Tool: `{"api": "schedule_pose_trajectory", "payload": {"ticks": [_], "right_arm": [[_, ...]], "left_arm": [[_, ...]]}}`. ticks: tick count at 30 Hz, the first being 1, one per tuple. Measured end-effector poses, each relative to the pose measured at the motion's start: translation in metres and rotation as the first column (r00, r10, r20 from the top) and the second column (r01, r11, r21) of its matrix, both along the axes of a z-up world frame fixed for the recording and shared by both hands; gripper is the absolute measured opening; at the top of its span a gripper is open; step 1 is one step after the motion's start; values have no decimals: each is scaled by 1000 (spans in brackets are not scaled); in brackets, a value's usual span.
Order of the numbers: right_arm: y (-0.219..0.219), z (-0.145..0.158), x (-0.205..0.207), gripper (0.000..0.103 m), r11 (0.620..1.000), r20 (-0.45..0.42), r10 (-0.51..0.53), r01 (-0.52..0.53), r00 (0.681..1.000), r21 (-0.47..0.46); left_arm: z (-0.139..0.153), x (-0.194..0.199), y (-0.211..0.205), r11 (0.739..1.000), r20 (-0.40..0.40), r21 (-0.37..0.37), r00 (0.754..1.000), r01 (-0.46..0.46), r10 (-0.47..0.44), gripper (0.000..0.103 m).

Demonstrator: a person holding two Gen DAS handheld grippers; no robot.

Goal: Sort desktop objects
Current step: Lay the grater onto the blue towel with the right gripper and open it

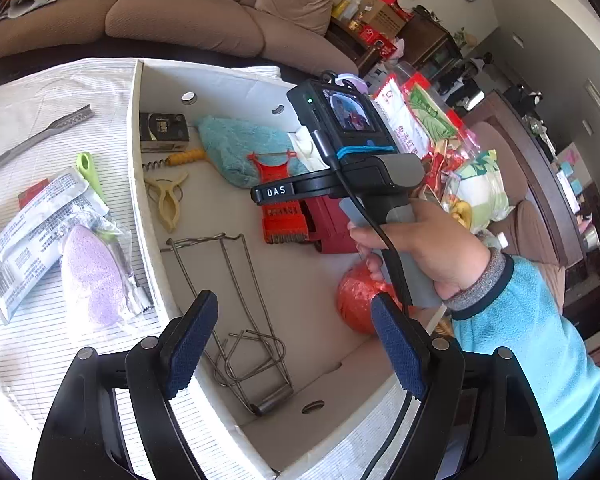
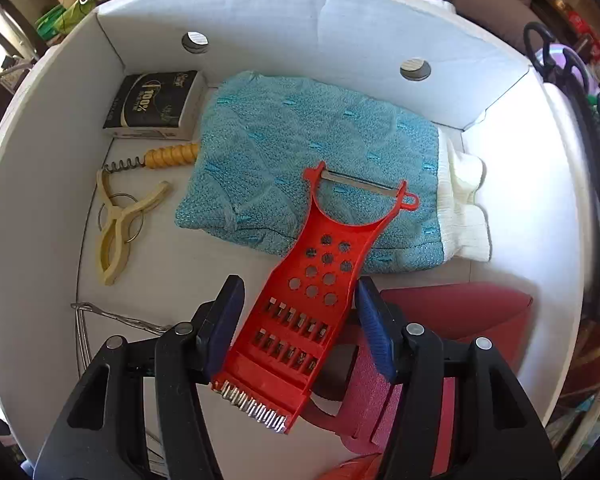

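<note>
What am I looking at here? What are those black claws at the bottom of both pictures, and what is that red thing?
No robot: a person holds a two-finger gripper in each hand, each with a camera looking along its fingers. The left gripper hangs open and empty over the edge of a white box. Its picture shows the person's right hand holding the other tool. The right gripper points down into the box with a red grater-peeler between its fingers; whether they still press it I cannot tell. A blue cloth, a clothes peg and a corkscrew lie inside. A purple sponge packet waits outside.
</note>
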State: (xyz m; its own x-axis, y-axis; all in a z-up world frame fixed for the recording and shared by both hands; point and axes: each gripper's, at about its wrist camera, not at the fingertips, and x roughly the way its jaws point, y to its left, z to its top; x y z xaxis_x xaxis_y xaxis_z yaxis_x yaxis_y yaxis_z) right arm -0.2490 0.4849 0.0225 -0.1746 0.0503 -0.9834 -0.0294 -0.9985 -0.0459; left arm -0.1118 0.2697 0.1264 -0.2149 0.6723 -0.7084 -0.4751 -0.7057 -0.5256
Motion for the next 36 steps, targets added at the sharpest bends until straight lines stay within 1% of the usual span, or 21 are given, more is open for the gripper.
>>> {"api": "schedule_pose_trajectory", "payload": {"ticks": [3, 6, 9, 12, 14, 15, 16, 17, 19, 20, 22, 23, 24, 25, 26, 27, 29, 32, 33, 35, 36], "right_arm": [[-3, -4, 2, 53, 1000, 11, -3, 3, 1000, 24], [-10, -2, 5, 46, 998, 12, 27, -28, 1000, 64], [-6, 14, 12, 43, 1000, -19, 21, -21, 1000, 7], [3, 36, 19, 43, 999, -67, -5, 2, 998, -47], [20, 50, 21, 43, 983, -101, -88, 71, 991, -168], [31, 56, 22, 43, 964, -112, -142, 112, 983, -240], [43, 59, 23, 43, 934, -121, -205, 157, 971, -320], [49, 60, 15, 43, 892, -124, -270, 200, 955, -406], [68, 58, 14, 43, 783, -120, -414, 286, 902, -552], [76, 54, 12, 43, 730, -117, -475, 316, 872, -606], [89, 44, 4, 43, 645, -102, -570, 367, 815, -670], [89, 36, -2, 43, 609, -94, -604, 382, 792, -695], [92, 30, -4, 44, 587, -87, -629, 398, 773, -705], [90, 24, -6, 44, 584, -87, -643, 413, 761, -698], [88, 19, -9, 45, 599, -94, -647, 428, 756, -676], [84, 16, -15, 45, 629, -111, -639, 434, 761, -645], [75, 10, -27, 45, 688, -135, -602, 426, 787, -588], [72, 11, -34, 45, 756, -168, -553, 407, 816, -512], [68, 18, -34, 45, 791, -187, -524, 393, 831, -469], [58, 34, -30, 46, 874, -229, -435, 347, 871, -340], [52, 45, -22, 51, 907, -248, -389, 321, 888, -272]], "left_arm": [[3, 1, -1, 1000, 0, 18, 1000, 1, -1, 81], [6, 2, -2, 1000, -6, 21, 1000, 2, -2, 81], [6, 2, -4, 1000, -3, 30, 1000, 1, -1, 81], [7, 1, -5, 999, 1, 38, 1000, -10, 10, 81], [7, -1, -5, 999, 3, 46, 1000, -16, 15, 81], [7, -2, -6, 999, 4, 51, 1000, -17, 17, 81], [7, -3, -5, 998, 5, 55, 1000, -18, 18, 81], [7, -3, -5, 998, 6, 56, 1000, -18, 17, 81], [6, -6, -3, 999, 4, 51, 1000, -17, 17, 81], [5, -7, -2, 999, 3, 47, 1000, -18, 18, 81], [3, -11, 0, 999, 4, 44, 1000, -21, 21, 81], [2, -13, 0, 999, 4, 44, 1000, -25, 25, 81], [1, -16, 2, 999, 5, 42, 1000, -27, 27, 81], [-1, -18, 3, 999, 7, 39, 1000, -29, 29, 81], [-2, -20, 5, 999, 7, 36, 1000, -30, 30, 81], [-3, -22, 6, 999, 6, 32, 1000, -31, 31, 81], [-4, -26, 10, 999, 3, 25, 999, -35, 35, 81], [-4, -28, 12, 999, 2, 28, 999, -43, 43, 81], [-4, -29, 13, 999, 1, 28, 999, -46, 46, 81], [-4, -28, 15, 998, -2, 19, 999, -52, 52, 81], [-4, -28, 17, 998, -5, 10, 998, -56, 56, 81]]}}
